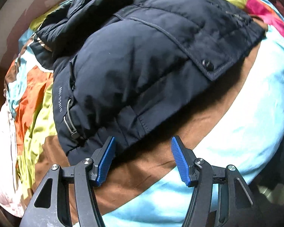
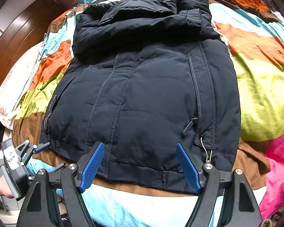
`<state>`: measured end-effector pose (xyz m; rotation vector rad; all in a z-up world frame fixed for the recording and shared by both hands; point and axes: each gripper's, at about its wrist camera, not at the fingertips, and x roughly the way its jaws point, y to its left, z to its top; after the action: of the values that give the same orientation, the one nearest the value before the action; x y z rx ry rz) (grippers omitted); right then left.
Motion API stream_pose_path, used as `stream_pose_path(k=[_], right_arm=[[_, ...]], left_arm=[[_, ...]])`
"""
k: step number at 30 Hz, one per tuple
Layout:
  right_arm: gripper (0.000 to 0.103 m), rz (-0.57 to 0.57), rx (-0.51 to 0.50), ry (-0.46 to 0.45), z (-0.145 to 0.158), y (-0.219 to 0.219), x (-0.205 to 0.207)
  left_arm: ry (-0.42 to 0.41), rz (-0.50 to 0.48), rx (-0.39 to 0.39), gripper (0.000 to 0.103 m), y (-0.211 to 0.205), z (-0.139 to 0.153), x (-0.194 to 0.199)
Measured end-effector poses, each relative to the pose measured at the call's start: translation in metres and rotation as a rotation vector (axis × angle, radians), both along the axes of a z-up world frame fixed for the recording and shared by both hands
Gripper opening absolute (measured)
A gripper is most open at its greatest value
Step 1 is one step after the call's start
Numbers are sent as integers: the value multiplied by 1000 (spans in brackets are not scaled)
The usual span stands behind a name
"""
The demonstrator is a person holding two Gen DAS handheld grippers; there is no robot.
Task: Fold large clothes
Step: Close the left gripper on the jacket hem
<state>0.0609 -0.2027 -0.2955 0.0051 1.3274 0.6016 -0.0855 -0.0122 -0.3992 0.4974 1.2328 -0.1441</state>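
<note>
Beneath both gaping claws, left gripper point(image 1: 143, 160) and right gripper point(image 2: 140, 167), a patchwork bedspread point(image 2: 261, 87) carries the navy jacket point(image 2: 145, 94); wooden headboard point(image 2: 19, 43) beyond.

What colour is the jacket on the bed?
Dark navy jacket, plain with grey stitching; clearest in the right wrist view.

Matt padded cloth jacket point(image 2: 142, 98) lies on glossy satin quilt point(image 2: 265, 98).

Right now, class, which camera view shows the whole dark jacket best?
The right wrist view: the jacket lies there complete, from its hem near the camera to its bunched far end, on the patchwork quilt. The left wrist view is closer and slanted, showing mainly one hem corner and a snap flap.
</note>
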Motion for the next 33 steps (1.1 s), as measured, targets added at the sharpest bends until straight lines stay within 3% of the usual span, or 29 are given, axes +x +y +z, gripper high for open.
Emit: stream_pose_path(k=[9,13,18,19,22,27,31,33], right_arm=[[76,4,-17,9,-2,0,-2],[76,3,-30,16,-5,-4,-3],[76,6,-52,24,-10,-13,-3],[76,6,-57,25,-11,-14,-4],[76,5,-73,35,-18,-18,-6],[76,10,-73,39,-28,-20,-11],[76,68,-78,20,-33,-12,-28],[76,124,-98,-9,-35,-5,-40]], left_arm=[[-169,-278,199,59,-8,-28,-3],[-163,-315,153,57,2,-25,0],[-117,-281,85,29,11,-13,12],[-104,-246,66,18,17,-10,19],[-71,-162,-12,14,20,-1,35],[-67,-135,23,17,12,-4,37],[-90,-112,74,40,7,-7,23],[-105,-103,85,45,8,-8,14]])
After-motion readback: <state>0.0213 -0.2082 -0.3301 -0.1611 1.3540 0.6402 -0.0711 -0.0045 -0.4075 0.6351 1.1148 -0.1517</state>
